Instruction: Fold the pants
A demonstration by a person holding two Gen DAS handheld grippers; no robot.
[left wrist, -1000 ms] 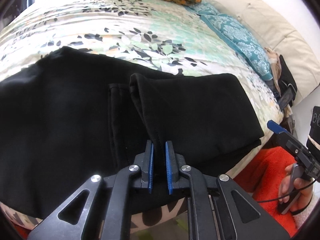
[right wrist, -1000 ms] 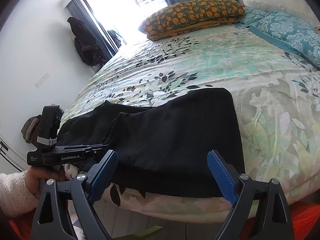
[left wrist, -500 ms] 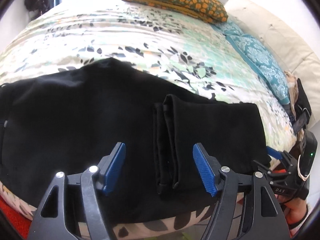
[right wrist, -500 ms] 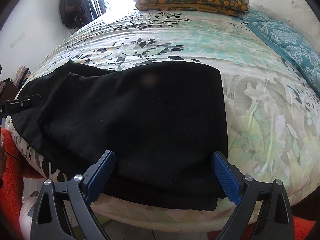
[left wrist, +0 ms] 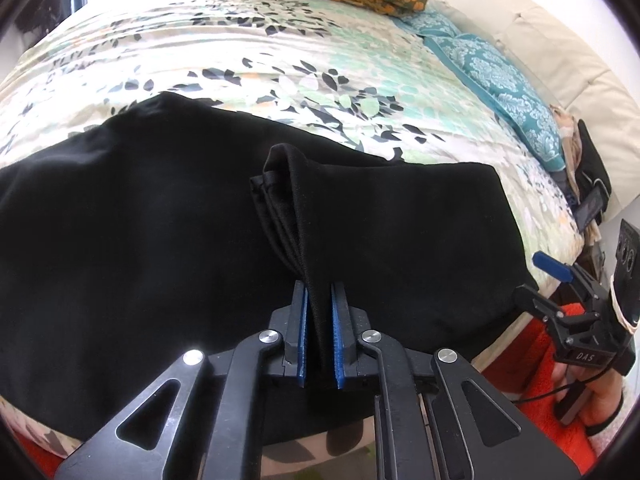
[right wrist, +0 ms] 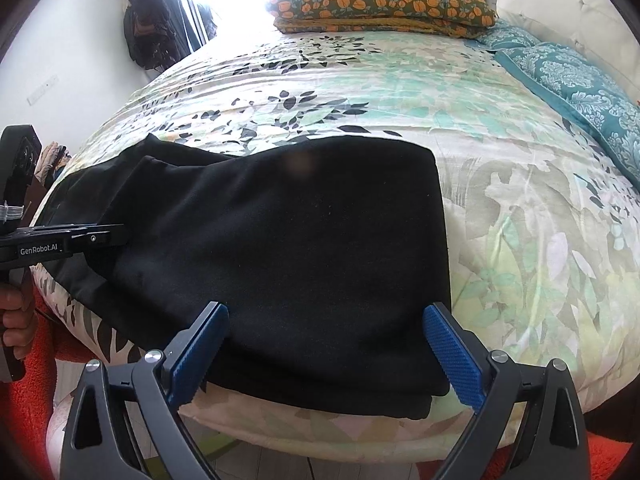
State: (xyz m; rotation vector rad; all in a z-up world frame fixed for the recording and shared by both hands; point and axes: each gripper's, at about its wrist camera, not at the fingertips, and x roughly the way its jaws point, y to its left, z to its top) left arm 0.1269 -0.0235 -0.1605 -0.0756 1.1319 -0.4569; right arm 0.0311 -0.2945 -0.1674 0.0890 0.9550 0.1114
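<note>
Black pants (left wrist: 140, 220) lie folded along the near edge of the bed, also in the right wrist view (right wrist: 288, 248). My left gripper (left wrist: 320, 340) is shut on the leg hems (left wrist: 288, 208), which stand up as a raised ridge over the pants' middle. My right gripper (right wrist: 324, 352) is open and empty, its jaws wide apart at the near edge of the folded end. It also shows at the right of the left wrist view (left wrist: 560, 284). The left gripper shows at the left edge of the right wrist view (right wrist: 92, 238).
The bed has a floral duvet (right wrist: 400, 92). An orange-patterned pillow (right wrist: 380, 4) and teal pillows (right wrist: 580, 80) lie at the far side by a cream headboard (left wrist: 540, 48). An orange rug (right wrist: 36, 340) covers the floor by the bed.
My left gripper was shut on the hems, opened half a second ago, and is now shut on them again, lifting them into a ridge. My right gripper stayed open by the folded end.
</note>
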